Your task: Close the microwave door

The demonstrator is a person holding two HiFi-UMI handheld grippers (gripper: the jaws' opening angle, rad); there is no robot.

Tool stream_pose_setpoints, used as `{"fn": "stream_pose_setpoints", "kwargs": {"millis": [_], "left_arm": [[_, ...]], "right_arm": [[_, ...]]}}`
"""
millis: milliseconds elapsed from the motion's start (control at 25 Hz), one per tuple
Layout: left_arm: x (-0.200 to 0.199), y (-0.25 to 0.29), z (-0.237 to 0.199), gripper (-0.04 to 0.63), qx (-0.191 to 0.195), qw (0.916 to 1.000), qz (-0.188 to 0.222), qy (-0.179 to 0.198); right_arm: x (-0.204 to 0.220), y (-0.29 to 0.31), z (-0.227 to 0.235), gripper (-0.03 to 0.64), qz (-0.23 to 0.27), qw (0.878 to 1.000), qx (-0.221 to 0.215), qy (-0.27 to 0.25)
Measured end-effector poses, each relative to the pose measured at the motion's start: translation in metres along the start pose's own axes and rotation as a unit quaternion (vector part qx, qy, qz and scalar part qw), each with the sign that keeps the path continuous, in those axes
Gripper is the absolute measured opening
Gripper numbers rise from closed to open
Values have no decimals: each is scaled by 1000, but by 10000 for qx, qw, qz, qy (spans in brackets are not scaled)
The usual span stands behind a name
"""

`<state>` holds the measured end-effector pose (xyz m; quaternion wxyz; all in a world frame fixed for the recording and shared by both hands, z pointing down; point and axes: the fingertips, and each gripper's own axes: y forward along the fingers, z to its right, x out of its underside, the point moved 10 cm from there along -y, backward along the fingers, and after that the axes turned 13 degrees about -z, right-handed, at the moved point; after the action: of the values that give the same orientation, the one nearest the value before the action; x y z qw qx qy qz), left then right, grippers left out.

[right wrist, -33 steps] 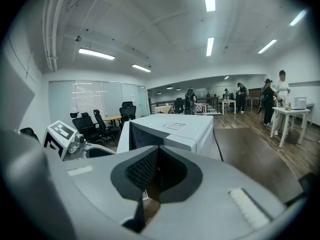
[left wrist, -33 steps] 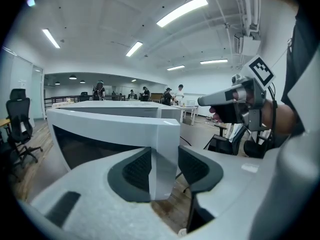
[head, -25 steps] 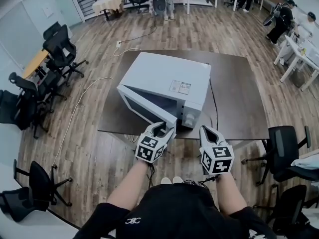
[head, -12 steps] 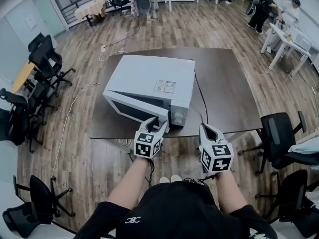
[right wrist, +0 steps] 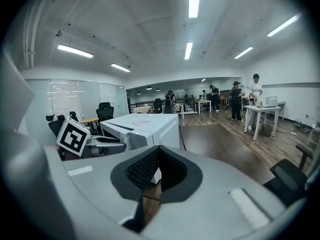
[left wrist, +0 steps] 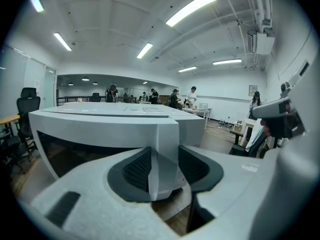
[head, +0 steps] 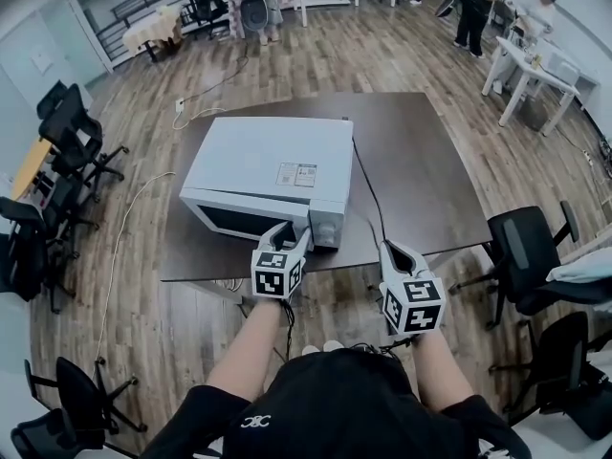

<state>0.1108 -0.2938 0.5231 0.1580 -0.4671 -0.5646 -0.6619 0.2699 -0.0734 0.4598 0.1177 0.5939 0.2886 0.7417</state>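
A white microwave [head: 268,165] stands on the dark brown table [head: 421,180] with its front toward me. Its door [head: 244,220] lies almost flush against the body, a narrow gap left at the free end beside the control panel [head: 327,233]. My left gripper [head: 287,235] is at that free end. In the left gripper view the door's edge [left wrist: 162,149] runs upright between the two dark pads [left wrist: 137,169], which close on it. My right gripper [head: 392,253] hangs off the table's front edge, right of the microwave, shut and holding nothing; its pads [right wrist: 145,169] meet at the tips.
A black cable [head: 368,199] runs from the microwave across the table. Black office chairs stand at the right [head: 521,247] and at the left [head: 67,132]. People [head: 473,8] stand near white tables at the far right. The floor is wood.
The door has swung from wide ajar to nearly flush with the microwave's body, and my left gripper has travelled with its free edge. The right gripper stays off the table's front edge.
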Motion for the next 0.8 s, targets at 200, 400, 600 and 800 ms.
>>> {"fn": "stream_pose_setpoints", "kwargs": {"millis": [200,400,600,800], "left_arm": [[-4,8,-2,181,-24,10000,55,-14],[-9,16,-5,149,204,9998,-27,59],[-9,16,-5,149,213,9998,-14,12],[-10,9,-7,136,210,9996,-65,-172]], "right_arm": [[-4,4,6,9,24,10000,52,26],[-8,8,5,9,30,10000,47,1],[-10,11,5,9,35,10000,29,-2],[-14,14,-3,9,59,9999,-72,-81]]}}
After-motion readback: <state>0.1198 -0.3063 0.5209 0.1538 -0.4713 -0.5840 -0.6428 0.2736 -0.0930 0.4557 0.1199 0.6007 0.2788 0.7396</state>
